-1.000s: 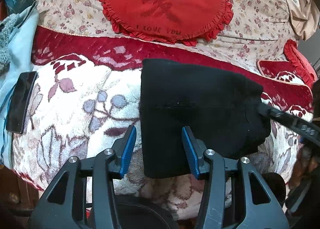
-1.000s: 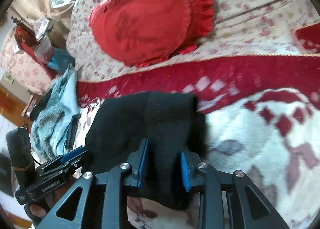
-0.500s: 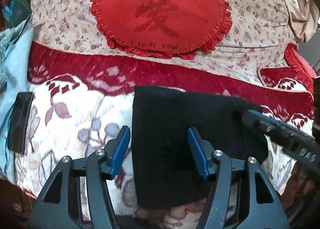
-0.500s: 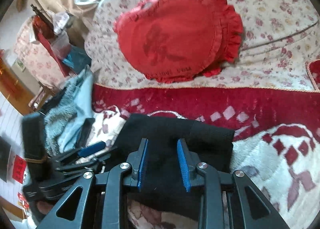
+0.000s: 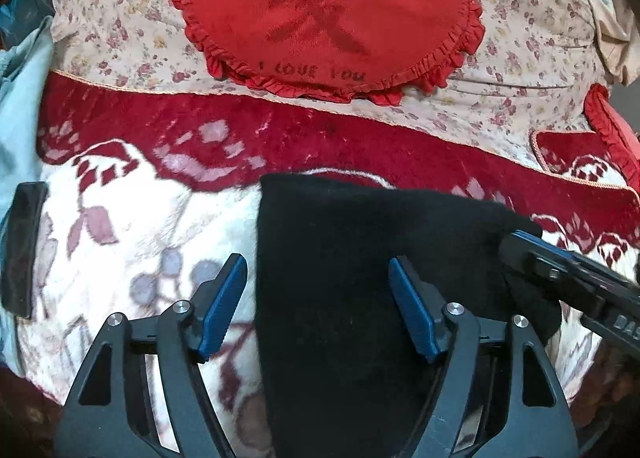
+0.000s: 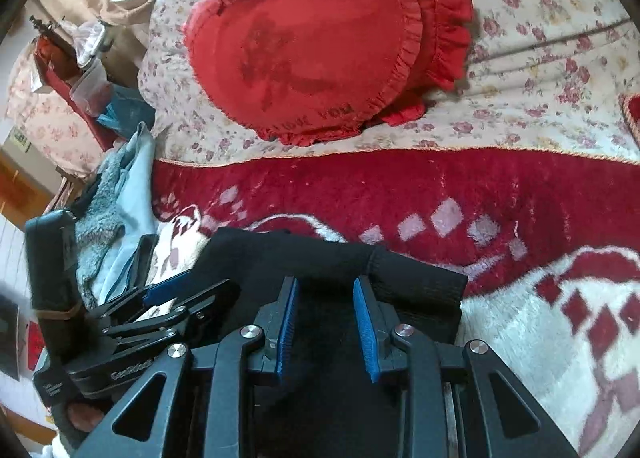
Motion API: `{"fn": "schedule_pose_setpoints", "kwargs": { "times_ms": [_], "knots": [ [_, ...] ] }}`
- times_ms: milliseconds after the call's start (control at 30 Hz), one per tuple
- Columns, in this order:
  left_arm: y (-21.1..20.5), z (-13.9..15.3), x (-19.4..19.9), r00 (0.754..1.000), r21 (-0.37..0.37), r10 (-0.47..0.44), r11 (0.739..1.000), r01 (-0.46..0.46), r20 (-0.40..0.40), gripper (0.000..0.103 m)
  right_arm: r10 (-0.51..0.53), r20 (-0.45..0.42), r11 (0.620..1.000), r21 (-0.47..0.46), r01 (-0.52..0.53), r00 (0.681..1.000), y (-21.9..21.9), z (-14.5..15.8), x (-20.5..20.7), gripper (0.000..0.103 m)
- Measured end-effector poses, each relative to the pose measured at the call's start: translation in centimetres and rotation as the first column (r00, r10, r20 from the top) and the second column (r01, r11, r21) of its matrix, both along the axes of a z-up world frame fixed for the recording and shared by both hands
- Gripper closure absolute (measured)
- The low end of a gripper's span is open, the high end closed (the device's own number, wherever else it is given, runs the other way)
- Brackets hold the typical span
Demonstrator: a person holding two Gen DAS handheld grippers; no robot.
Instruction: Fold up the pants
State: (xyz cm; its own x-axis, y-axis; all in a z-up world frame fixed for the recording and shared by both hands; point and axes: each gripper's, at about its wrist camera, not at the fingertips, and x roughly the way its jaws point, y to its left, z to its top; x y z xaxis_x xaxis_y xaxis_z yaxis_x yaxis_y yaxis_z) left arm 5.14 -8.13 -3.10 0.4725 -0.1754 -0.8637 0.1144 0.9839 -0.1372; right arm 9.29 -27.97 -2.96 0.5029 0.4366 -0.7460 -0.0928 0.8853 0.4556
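Observation:
The black pants (image 5: pixel 340 238) lie folded into a thick rectangle on the red and white blanket (image 5: pixel 120 226). My left gripper (image 5: pixel 318 290) hovers over their near left edge with its jaws opening wide. One pad is off the cloth to the left and the other is above it, neither pressing. At the right edge of the left wrist view, my right gripper (image 5: pixel 516 242) meets the pants' right end. In its own view the right gripper (image 6: pixel 326 318) is shut on a thick fold of the pants (image 6: pixel 420 286). The left gripper (image 6: pixel 188 294) shows at that view's left.
A red heart-shaped cushion (image 5: pixel 328 14) rests on the floral sheet behind the pants. A black phone (image 5: pixel 22 250) and light blue clothes (image 5: pixel 20 98) lie at the blanket's left edge. Another red cushion (image 5: pixel 612 126) sits at the right. Cluttered furniture (image 6: pixel 72 58) stands beyond the bed's left side.
The left jaws have spread much wider and no longer touch the pants. The right gripper has lowered its raised, bunched end, so the pants lie flatter.

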Motion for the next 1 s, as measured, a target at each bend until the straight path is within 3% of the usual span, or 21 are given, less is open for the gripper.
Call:
{"fn": "schedule_pose_setpoints", "kwargs": {
  "times_ms": [167,333,500,667,767,867,1000],
  "knots": [
    [0.6,1.3,-3.0,1.0,-0.019,-0.025,0.999,0.026,0.015,0.03,0.06,-0.01,0.991,-0.117,-0.061,0.998,1.4,1.9,-3.6,0.075],
    [-0.4,-0.4,-4.8,0.997,0.039,-0.074,0.996,0.075,-0.029,0.029,0.116,-0.095,0.952,-0.273,-0.137,0.989,2.6,-0.3,-6.3,0.072],
    [-0.2,-1.0,-5.2,0.996,0.018,-0.066,0.998,0.067,-0.054,0.029,0.131,-0.091,0.939,-0.306,-0.153,0.987,2.9,-1.1,-7.3,0.07],
    [1.6,0.6,-5.8,0.998,-0.009,-0.053,0.999,0.053,-0.017,0.029,0.111,-0.084,0.967,-0.22,-0.127,0.99,1.2,0.1,-8.3,0.069],
    [3.3,0.6,-4.8,0.999,-0.081,-0.01,0.997,0.007,-0.037,0.029,0.019,-0.075,0.995,-0.098,-0.026,0.997,-1.9,-0.1,-8.0,0.053],
    [3.9,-0.1,-3.6,0.998,-0.127,0.0,0.992,-0.008,-0.068,0.029,-0.021,-0.113,0.999,-0.047,0.016,0.993,-3.4,-1.3,-7.0,0.052],
    [3.9,-1.2,-2.2,0.995,-0.18,-0.01,0.984,-0.007,-0.097,0.028,0.008,-0.14,0.999,0.051,-0.001,0.99,-4.4,-2.9,-5.2,0.052]
  ]
}}
